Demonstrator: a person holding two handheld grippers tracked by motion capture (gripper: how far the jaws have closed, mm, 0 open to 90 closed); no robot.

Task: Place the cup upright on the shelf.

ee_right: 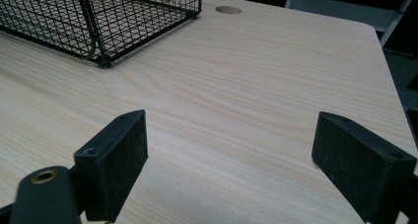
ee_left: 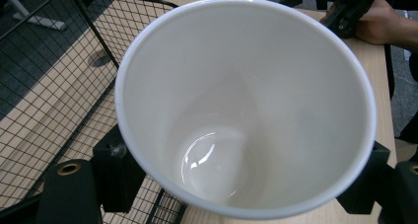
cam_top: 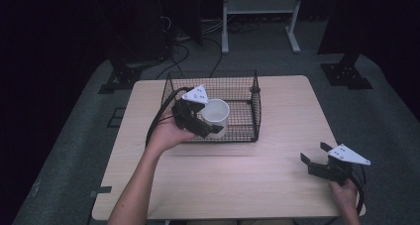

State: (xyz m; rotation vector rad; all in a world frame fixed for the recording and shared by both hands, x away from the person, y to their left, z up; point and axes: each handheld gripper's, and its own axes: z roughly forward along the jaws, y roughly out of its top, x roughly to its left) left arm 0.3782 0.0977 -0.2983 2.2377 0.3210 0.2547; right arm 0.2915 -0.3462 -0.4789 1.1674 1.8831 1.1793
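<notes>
Wood table (cam_top: 257, 175) is being lit from above; grey carpet (cam_top: 386, 116) and white frame (cam_top: 260, 7) are being left in dark.

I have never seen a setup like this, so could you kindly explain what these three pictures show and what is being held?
A person works at a wooden table with a hand-held two-jaw gripper in each hand. The high view looks down from above; the other two come from cameras riding on the grippers. The left gripper is shut on a white cup, empty inside, at a black wire basket; whether the cup rests on the basket floor I cannot tell. The right gripper sits by the table's near right corner, jaws open, nothing between them.
</notes>
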